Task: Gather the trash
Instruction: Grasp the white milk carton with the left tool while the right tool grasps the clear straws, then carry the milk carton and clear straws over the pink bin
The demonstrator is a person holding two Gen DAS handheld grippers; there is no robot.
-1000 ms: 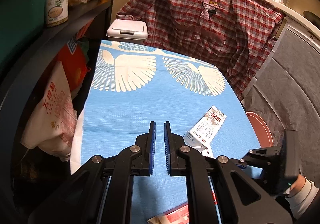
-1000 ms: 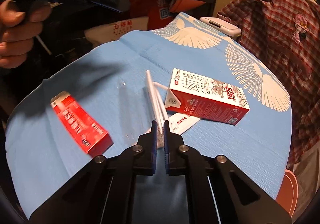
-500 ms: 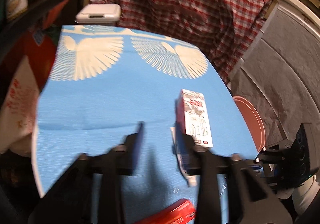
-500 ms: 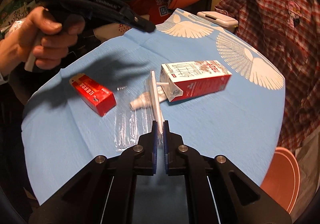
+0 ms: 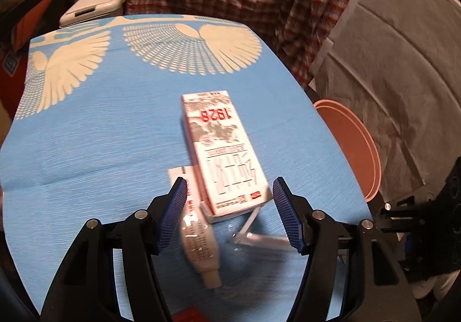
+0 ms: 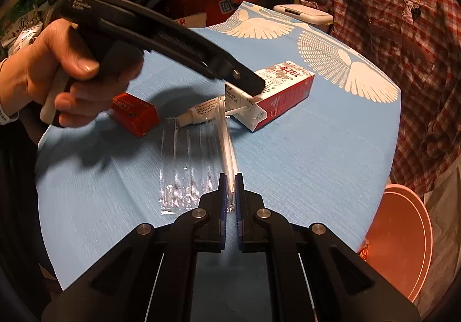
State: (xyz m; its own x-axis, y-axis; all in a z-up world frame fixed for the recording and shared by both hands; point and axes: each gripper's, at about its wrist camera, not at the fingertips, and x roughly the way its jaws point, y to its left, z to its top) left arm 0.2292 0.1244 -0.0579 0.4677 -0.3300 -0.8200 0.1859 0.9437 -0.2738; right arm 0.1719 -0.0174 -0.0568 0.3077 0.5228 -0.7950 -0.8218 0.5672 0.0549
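- Since a second ago your left gripper (image 5: 227, 206) has swung from bare cloth over to the milk carton (image 5: 223, 155), and its jaws have just been opening; they now stand wide with the carton's near end between them, the pads not pressing on it.
- Your right gripper (image 6: 230, 192) is closed on a clear straw wrapper (image 6: 227, 143), whose thin strip runs from the pads out toward the carton.
- Everything lies on a table under a blue cloth (image 5: 95, 143) printed with white wings along its far edge.
- On that cloth the carton lies flat on its side, a white tube (image 5: 200, 247) just beside its near end, a red box (image 6: 135, 113) to the left of that in the right wrist view, and a flat clear plastic sleeve (image 6: 184, 169) nearer you.
- Beyond the table's far edge hangs a red plaid shirt (image 6: 403, 28); a white lidded bin (image 5: 92, 6) stands at the far left corner, and a round salmon basin (image 6: 400, 238) sits low at the right.
- Dark shelves with packets fill the far left.
- Your hand (image 6: 57, 74) on the left gripper's handle hides part of the red box.
- From the left wrist, motion blur smears the tube and wrapper, and the red box is cut off at the bottom edge; a small white straw seems to stick out of the carton's end.
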